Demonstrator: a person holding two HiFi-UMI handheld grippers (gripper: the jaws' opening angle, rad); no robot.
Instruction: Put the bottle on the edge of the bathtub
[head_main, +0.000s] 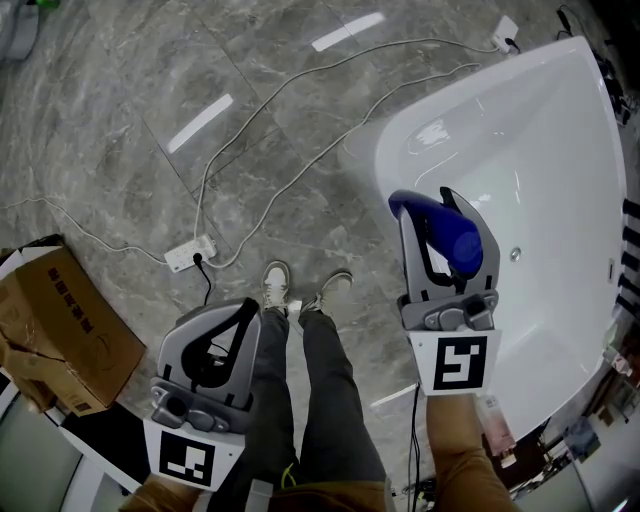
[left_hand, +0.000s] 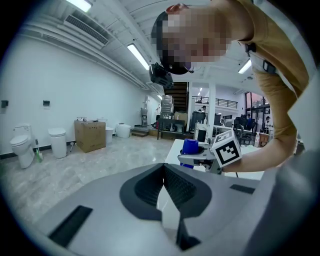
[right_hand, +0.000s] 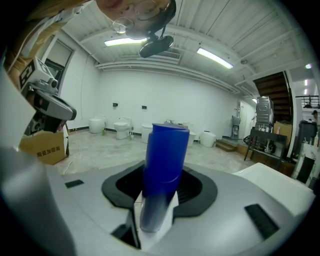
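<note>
Beside the bathtub (head_main: 560, 120), cables (head_main: 440, 40) and a power strip (head_main: 190, 253) lie loose.

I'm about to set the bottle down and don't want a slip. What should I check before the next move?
1. Grip: right gripper clamps blue bottle: ok.
2. Landing spot: bathtub rim beside it is bare: ok.
3. Bottle above the rim: not ok, it seems to be over the basin.
4. Height above rim: cannot tell.
5. Spare hand: left gripper shut, empty, away from the tub: ok.
</note>
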